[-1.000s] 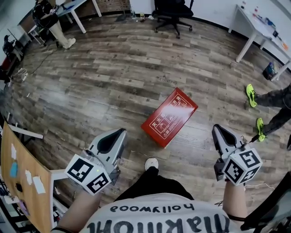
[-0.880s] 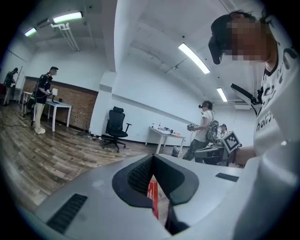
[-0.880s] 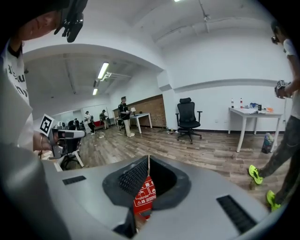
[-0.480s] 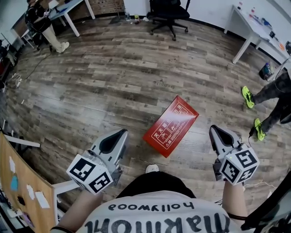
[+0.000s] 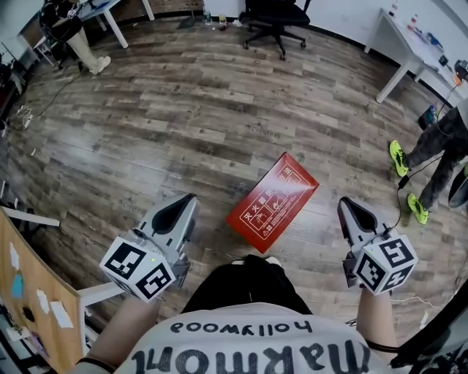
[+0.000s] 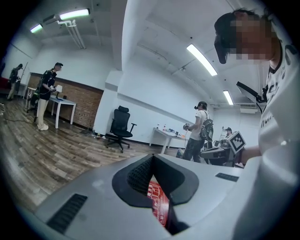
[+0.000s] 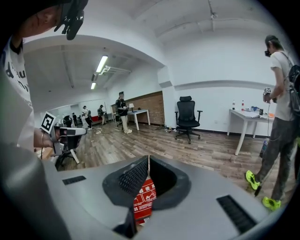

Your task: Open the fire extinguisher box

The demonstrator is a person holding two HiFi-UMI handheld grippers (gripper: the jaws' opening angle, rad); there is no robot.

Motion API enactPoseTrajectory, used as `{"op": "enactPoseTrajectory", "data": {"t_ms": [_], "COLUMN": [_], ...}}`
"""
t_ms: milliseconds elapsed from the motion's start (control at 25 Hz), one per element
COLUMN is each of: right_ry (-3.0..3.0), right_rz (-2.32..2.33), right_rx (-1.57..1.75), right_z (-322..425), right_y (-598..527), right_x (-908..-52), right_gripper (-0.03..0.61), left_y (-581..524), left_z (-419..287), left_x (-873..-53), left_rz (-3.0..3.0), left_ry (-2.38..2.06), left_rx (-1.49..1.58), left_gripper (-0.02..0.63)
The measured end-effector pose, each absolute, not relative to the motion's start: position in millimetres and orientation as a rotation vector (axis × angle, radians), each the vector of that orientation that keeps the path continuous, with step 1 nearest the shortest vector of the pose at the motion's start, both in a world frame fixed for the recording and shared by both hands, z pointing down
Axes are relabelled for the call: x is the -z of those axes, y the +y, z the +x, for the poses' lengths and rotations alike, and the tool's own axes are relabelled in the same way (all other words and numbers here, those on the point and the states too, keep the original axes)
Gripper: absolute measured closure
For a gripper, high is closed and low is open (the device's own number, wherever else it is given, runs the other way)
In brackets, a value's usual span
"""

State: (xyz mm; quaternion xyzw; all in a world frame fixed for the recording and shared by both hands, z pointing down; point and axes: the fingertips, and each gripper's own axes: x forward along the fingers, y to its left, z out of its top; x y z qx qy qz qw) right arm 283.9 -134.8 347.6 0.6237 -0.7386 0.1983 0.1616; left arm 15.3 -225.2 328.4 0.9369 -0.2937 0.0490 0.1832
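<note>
The red fire extinguisher box (image 5: 273,202) lies flat and closed on the wooden floor, its printed white label facing up. My left gripper (image 5: 189,201) hovers to the box's left, shut and holding nothing. To the right of the box my right gripper (image 5: 343,204) hangs, also shut and empty. Both stand apart from the box. In the left gripper view the jaw tips of the left gripper (image 6: 152,157) meet, and the red box (image 6: 158,204) shows through the gap behind them. The right gripper (image 7: 148,158) looks the same in its own view, with the box (image 7: 144,199) beyond it.
The person's black trouser leg (image 5: 247,281) reaches toward the box's near end. A bystander in green shoes (image 5: 399,156) stands at the right beside a white desk (image 5: 409,45). A black office chair (image 5: 276,17) stands far back. A cork board (image 5: 22,288) leans at the left.
The person has stepped forward: the trouser leg now covers the white shoe near the box. Both grippers have drifted slightly with the step. The bystander's green shoes have shifted.
</note>
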Motion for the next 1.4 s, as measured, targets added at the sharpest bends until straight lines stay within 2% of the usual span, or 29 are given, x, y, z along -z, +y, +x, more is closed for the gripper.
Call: {"op": "enactPoseTrajectory", "data": {"t_ms": [1000,1120,1240,1280,1320,1360,1400], "right_ry": [-2.201,-2.260,-2.371,-2.384,-2.382,-2.371,-2.353], "right_rz": [1.520,1.424,1.367,1.350,1.323,1.289,1.256], "right_rx": [-0.623,-0.742,-0.999,-1.067,-1.127,-1.183,-1.235], "right_z": [331.4,328.7,321.4,320.3,318.8,316.5,314.2], "right_y": [-175.0,-172.9,-170.2,-168.5,-165.4,-161.0,-155.7], "right_x": [-382.2,-413.0,-444.5,-457.4,-472.2,-488.1,-504.2], "right_gripper": [0.560,0.560,0.558,0.554,0.523,0.460,0.435], "left_y": [-222.1,-219.1,-214.8,-213.1,-211.4,-209.4,-207.4], "left_z": [54.0,59.3,65.6,68.1,70.4,72.1,73.1], "left_x": [-320.7,-329.2,-336.5,-338.5,-340.3,-341.9,-343.4], "left_rz": [2.552,2.529,2.511,2.507,2.502,2.498,2.493], "left_ry": [-1.054,-1.067,-1.075,-1.077,-1.080,-1.085,-1.092], "left_rx": [-0.113,-0.133,-0.153,-0.158,-0.163,-0.169,-0.178], "left_gripper": [0.607,0.607,0.607,0.607,0.607,0.607,0.607]}}
